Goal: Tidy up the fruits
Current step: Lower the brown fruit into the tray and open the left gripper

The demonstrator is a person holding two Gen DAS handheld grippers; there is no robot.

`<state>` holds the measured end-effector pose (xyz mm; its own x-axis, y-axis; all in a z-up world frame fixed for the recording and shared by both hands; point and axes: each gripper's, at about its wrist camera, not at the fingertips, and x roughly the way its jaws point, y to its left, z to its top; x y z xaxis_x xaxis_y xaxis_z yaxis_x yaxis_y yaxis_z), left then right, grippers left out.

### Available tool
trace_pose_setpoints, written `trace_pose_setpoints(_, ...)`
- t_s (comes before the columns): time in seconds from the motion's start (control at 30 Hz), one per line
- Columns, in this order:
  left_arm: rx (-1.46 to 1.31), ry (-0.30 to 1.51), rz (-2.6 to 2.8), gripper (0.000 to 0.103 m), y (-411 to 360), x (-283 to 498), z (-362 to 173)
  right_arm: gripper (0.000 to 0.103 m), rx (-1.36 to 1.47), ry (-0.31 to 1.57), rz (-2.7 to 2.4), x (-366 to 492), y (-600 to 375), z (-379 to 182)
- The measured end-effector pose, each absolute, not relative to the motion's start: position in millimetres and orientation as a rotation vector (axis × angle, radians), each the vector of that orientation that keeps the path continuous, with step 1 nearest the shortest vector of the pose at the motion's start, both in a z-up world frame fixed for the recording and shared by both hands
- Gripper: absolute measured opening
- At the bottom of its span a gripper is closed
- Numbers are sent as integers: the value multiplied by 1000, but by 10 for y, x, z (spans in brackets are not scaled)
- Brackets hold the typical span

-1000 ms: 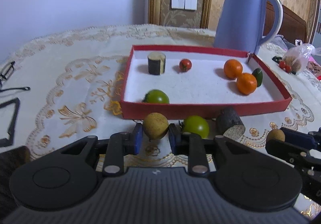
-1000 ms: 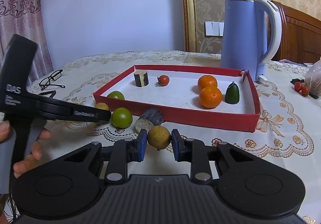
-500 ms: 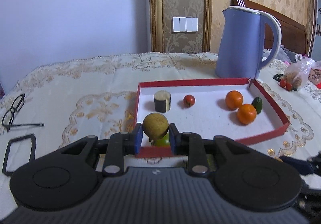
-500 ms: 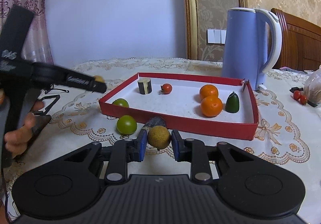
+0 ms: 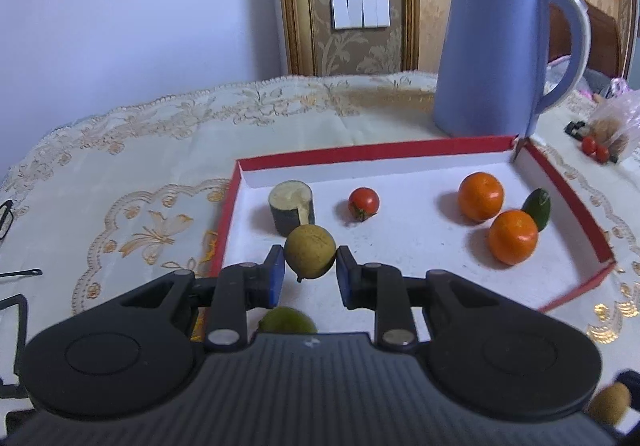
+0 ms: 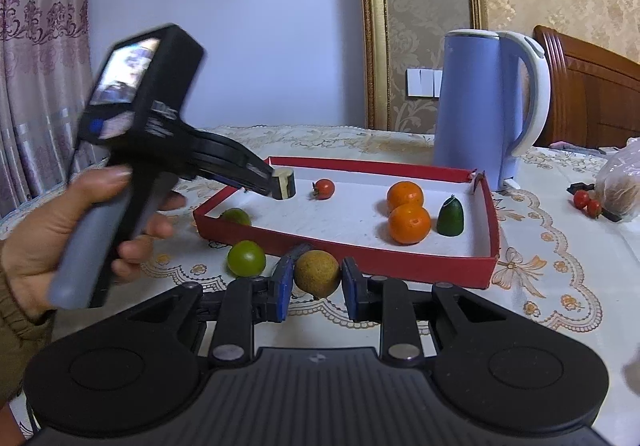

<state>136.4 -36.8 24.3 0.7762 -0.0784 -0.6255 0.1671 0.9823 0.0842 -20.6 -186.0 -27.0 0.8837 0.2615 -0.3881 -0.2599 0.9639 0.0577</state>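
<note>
Fruit sits clamped in both tools. The left gripper [image 5: 310,272] has its blue fingers [image 5: 275,278] pressed on a round tan fruit [image 5: 310,252], held in the air above the near left part of the red tray [image 5: 376,154]. Inside the tray lie a cut dark cylinder piece [image 5: 291,206], a small tomato [image 5: 363,203], two oranges [image 5: 480,196], a dark green fruit [image 5: 538,208] and a green tomato [image 6: 236,216] (near the tray's front left corner). The right gripper [image 6: 317,284] is closed on a second tan fruit [image 6: 317,273] in front of the tray; whether it rests on the counter [image 6: 560,266] is hard to tell. Another green tomato [image 6: 246,258] lies on the cloth beside it. A blue kettle [image 5: 492,58] stands behind the tray.
</note>
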Motion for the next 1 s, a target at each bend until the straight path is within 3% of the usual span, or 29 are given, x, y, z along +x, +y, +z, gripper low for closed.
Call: trace_pose_setpoints(1.0,210,714,-66,26,-750,1758,6,26,-22,383,222,-187,-1983,-160)
